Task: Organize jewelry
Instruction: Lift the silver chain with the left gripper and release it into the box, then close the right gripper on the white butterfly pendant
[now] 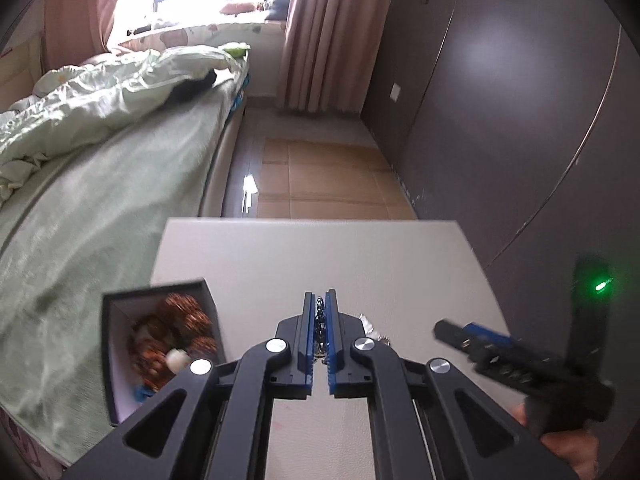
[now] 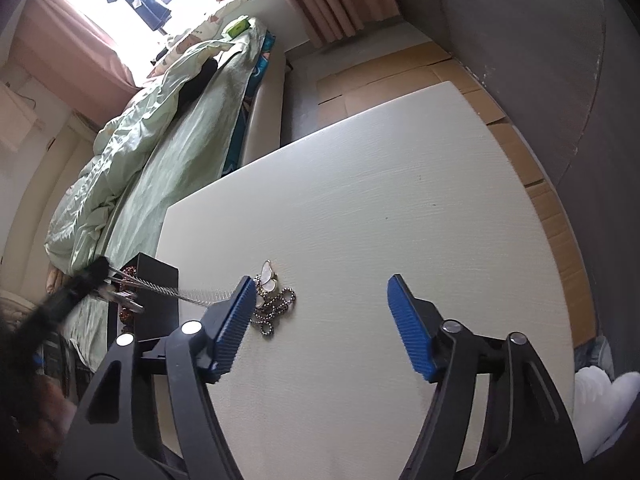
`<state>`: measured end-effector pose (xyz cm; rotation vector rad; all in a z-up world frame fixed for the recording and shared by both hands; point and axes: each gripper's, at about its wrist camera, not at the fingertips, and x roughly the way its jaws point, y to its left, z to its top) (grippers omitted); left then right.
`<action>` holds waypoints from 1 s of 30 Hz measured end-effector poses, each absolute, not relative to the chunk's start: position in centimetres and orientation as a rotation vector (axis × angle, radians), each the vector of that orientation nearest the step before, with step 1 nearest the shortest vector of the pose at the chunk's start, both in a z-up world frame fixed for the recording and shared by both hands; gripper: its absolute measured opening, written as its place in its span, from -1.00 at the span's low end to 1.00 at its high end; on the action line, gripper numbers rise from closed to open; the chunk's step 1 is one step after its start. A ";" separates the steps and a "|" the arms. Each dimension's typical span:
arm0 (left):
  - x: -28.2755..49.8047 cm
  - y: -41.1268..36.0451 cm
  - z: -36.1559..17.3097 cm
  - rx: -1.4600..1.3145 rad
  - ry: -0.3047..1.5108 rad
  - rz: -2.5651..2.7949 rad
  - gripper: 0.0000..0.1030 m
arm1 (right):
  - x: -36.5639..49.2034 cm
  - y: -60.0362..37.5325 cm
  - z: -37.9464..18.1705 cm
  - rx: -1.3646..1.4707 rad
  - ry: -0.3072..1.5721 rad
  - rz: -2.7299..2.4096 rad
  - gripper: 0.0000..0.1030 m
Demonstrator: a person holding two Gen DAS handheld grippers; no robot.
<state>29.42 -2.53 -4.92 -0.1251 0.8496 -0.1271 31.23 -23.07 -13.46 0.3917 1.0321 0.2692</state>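
The left gripper (image 1: 320, 300) has its blue pads pinched together on a silver chain (image 1: 320, 322), which runs down the slit between them. Just to its left an open dark box (image 1: 160, 340) holds brown beaded bracelets (image 1: 176, 334); to its right, blurred, is the right gripper (image 2: 322, 292), jaws parted with nothing between them. Just inside that gripper's left finger a ball-chain necklace with white petal pendants (image 2: 270, 292) lies on the white table (image 2: 380, 200). Beyond the table lie a green-covered bed (image 1: 100, 168) and pink curtains (image 1: 320, 32).
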 end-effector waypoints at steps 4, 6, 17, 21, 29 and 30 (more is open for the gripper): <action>29.0 -2.1 -2.2 -0.119 0.804 -0.136 -0.95 | 31.5 -22.2 -13.6 0.375 1.039 0.275 0.14; 28.7 -2.0 -0.8 -0.114 0.780 -0.144 -0.95 | 31.6 -21.8 -13.7 0.367 1.042 0.278 0.14; 25.8 -0.6 7.7 -0.103 0.629 -0.152 -0.95 | 32.0 -18.5 -13.9 0.339 1.058 0.330 0.14; 24.9 0.3 11.7 -0.083 0.563 -0.135 -0.95 | 32.4 -16.9 -14.2 0.320 1.074 0.348 0.14; 23.6 2.7 17.2 -0.063 0.485 -0.081 -0.95 | 32.4 -12.7 -14.9 0.146 1.086 0.321 0.14; 23.4 3.1 17.8 -0.060 0.476 -0.072 -0.95 | 32.3 -12.2 -14.9 0.114 1.077 0.313 0.14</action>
